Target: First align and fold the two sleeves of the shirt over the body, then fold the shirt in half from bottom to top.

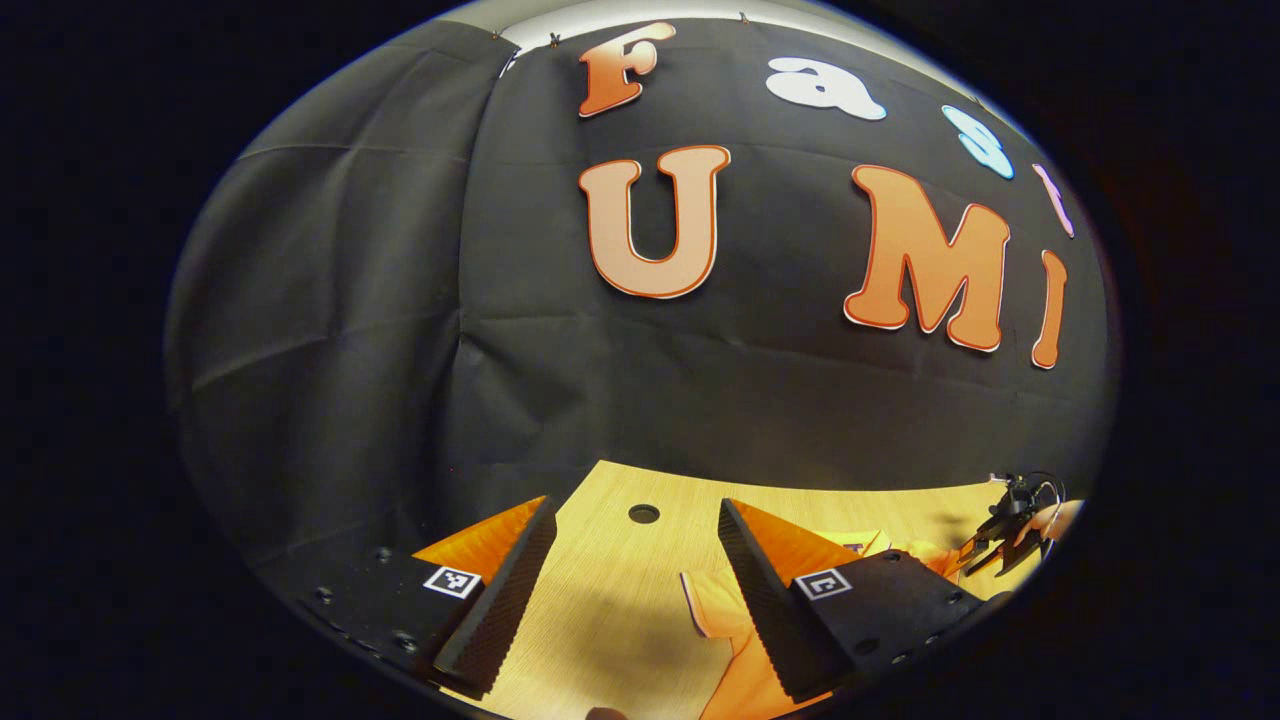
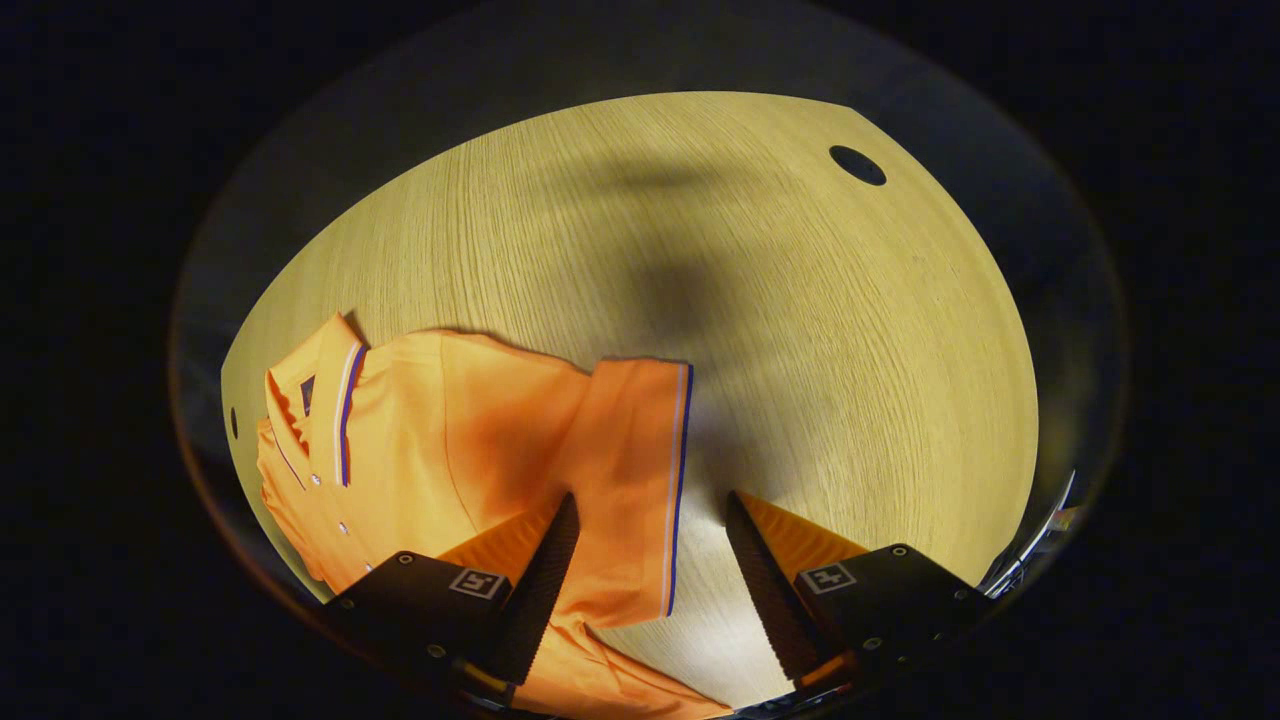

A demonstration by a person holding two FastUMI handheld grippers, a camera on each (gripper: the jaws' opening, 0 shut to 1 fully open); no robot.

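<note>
left claw (image 1: 632,590): fingers apart, nothing between them, raised over the counter (image 1: 620,620) | shirt (image 1: 745,640): flat on the counter by its right finger | right claw (image 2: 650,590): fingers apart, straddling the striped sleeve (image 2: 640,470) hem | shirt body and collar (image 2: 320,410): left of that claw
</note>
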